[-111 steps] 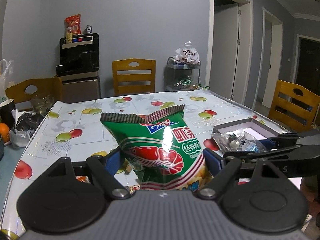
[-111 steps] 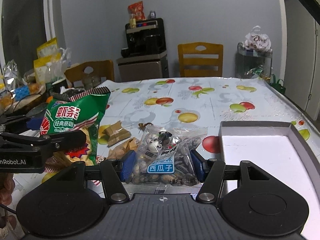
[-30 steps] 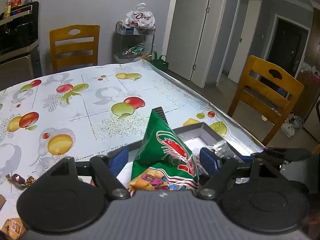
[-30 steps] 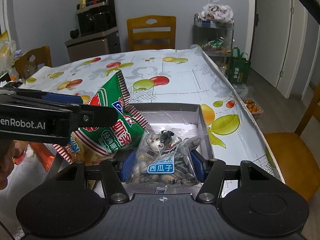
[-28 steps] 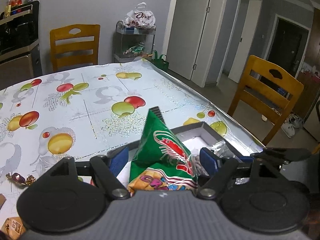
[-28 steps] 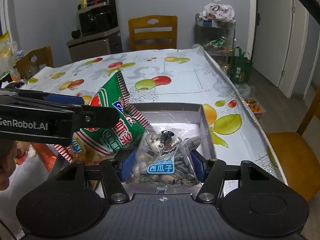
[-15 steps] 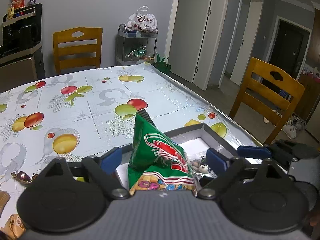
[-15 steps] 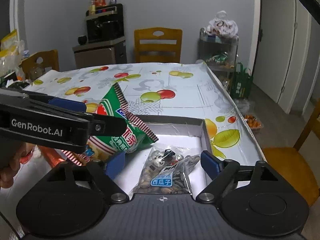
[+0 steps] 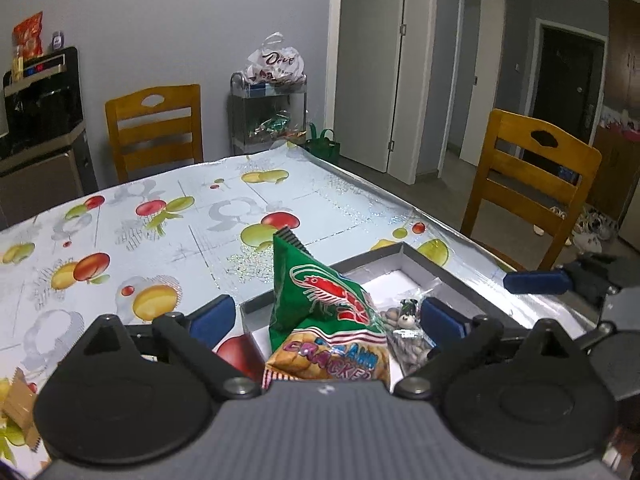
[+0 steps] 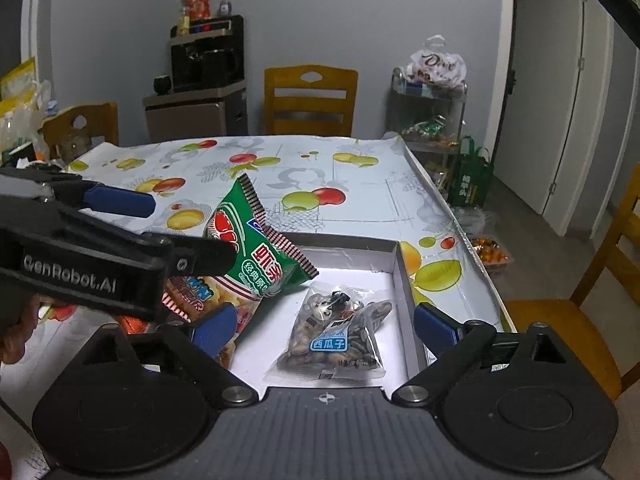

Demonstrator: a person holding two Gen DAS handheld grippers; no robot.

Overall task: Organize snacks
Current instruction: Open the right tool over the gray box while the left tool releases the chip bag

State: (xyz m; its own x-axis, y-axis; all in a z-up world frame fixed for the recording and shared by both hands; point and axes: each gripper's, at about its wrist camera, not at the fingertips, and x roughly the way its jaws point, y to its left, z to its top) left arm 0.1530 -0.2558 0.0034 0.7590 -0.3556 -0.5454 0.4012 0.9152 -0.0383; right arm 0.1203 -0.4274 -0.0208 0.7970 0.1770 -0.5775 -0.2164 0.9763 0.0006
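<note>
A green shrimp-cracker bag leans in the left part of the grey box with a white floor. My left gripper is open around it, blue pads apart from the bag. A clear packet of melon seeds lies flat on the box floor. My right gripper is open over it, pads well clear on both sides. The cracker bag also shows in the right wrist view, beside the left gripper's black finger. The seed packet peeks out right of the bag.
The fruit-print tablecloth covers the table. Small brown wrapped snacks lie at the left edge. Wooden chairs stand around the table. A wire cart with bags stands by the far wall.
Both grippers opened and let go: the cracker bag and the seed packet now rest in the box. Both grippers have drawn back a little.
</note>
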